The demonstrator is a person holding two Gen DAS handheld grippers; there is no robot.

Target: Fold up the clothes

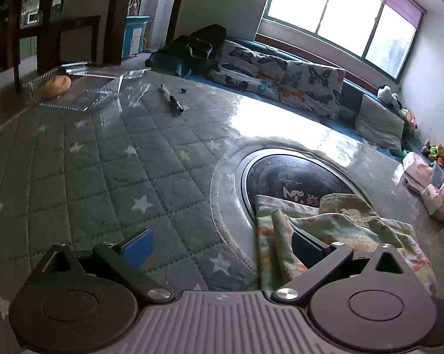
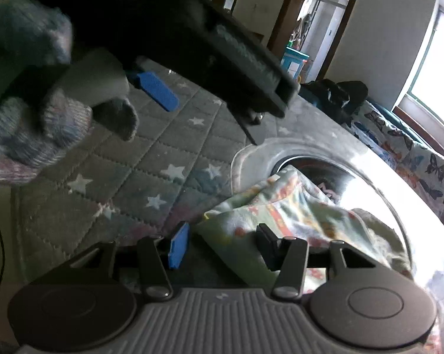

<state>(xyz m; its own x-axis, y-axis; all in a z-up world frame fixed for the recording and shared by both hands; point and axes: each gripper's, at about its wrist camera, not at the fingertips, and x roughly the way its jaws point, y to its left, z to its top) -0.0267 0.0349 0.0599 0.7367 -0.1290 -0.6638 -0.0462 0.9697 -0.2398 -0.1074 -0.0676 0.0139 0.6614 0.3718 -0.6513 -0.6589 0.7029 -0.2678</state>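
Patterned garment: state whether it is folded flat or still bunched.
Still bunched. The patterned garment lies crumpled in uneven ridges, part over the round glass inset.

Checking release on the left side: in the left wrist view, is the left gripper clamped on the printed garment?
No. The left gripper stands wide open; the printed garment lies beside its right finger, unpinched.

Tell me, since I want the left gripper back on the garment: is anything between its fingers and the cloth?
Nothing visible. The left gripper stands wide open and the patterned garment lies right beside its right finger, no object between. The pen lies far off.
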